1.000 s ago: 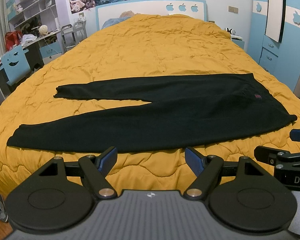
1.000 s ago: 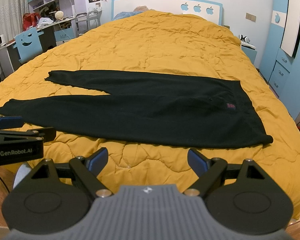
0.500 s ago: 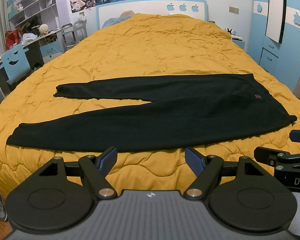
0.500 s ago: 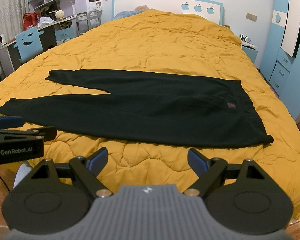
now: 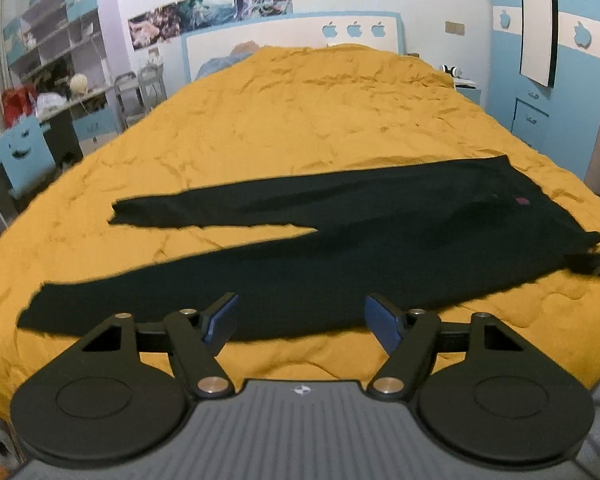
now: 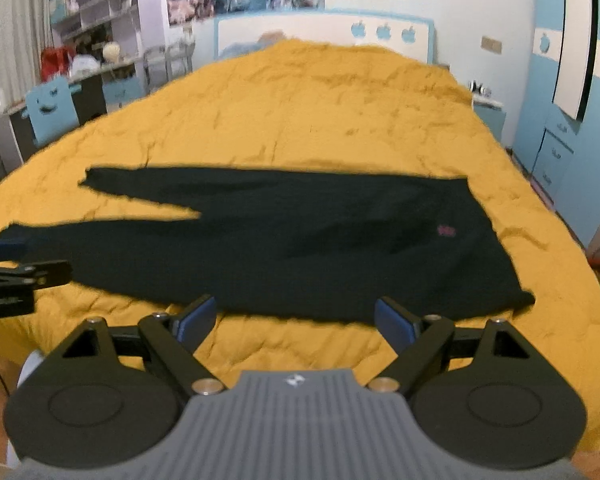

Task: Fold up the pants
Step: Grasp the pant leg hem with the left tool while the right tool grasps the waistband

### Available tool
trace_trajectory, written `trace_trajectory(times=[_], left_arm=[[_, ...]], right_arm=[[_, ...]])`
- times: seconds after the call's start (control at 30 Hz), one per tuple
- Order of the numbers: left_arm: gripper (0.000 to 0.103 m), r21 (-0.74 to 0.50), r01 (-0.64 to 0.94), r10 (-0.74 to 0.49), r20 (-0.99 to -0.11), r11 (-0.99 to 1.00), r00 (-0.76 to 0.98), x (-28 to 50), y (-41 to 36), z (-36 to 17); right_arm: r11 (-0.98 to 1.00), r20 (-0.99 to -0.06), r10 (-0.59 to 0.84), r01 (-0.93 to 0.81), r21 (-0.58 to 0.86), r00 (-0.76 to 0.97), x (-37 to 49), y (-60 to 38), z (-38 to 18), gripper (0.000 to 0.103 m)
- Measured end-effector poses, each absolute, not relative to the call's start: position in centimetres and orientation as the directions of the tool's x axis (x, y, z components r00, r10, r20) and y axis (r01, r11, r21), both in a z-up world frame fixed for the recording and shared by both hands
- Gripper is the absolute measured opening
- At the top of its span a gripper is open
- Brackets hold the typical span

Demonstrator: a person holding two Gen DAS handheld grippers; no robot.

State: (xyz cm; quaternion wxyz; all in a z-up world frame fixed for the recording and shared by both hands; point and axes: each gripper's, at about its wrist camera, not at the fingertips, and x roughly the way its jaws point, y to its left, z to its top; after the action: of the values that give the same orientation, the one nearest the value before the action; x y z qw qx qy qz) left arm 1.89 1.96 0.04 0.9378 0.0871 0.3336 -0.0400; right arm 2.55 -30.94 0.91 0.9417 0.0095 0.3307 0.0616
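Left wrist view: both tongs [image 5: 302,320] [image 6: 296,320] wide, near pants' [image 5: 340,248] front edge.

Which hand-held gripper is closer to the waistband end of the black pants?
Right. The right hand-held gripper hangs open just off the near edge of the black pants, toward their waistband. The left hand-held gripper, also open, sits toward the leg cuffs.

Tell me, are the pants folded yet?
Not yet. The black pants lie spread flat on the yellow quilt, both legs apart, with no fold anywhere. That laying-out is the only part done. The left gripper and right gripper are open and holding nothing, near the closest edge. Grabbing the cloth and every fold are still left.
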Motion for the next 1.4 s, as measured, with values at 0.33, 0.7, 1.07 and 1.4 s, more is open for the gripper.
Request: trace_trajectory(times=[0.33,0.7,1.07,1.4], left_arm=[[0.075,0.446,0.254,0.059,-0.578,0.858,0.814,4.5,6.6,-3.8],[0.073,0.643,0.273,0.295,-0.633,0.716,0.715,8.3,14.8,-9.5],[0.057,0.751,0.286,0.444,-0.604,0.595,0.662,10.1,20.3,-11.6],[0.001,0.685,0.051,0.492,-0.571,0.727,0.657,11.4,20.3,-9.0]], right_arm=[[0.977,-0.651,0.078,-0.188,-0.101,0.755,6.7,-38.4,-1.1,0.082],[0.957,-0.777,0.069,-0.263,-0.126,0.625,10.4,-44.6,-6.3,0.059],[0.829,-0.84,-0.008,-0.467,-0.309,0.542,12.9,-46.2,-9.2,0.058],[0.587,-0.852,-0.032,-0.68,-0.439,0.522,11.9,-45.4,-9.9,0.058]])
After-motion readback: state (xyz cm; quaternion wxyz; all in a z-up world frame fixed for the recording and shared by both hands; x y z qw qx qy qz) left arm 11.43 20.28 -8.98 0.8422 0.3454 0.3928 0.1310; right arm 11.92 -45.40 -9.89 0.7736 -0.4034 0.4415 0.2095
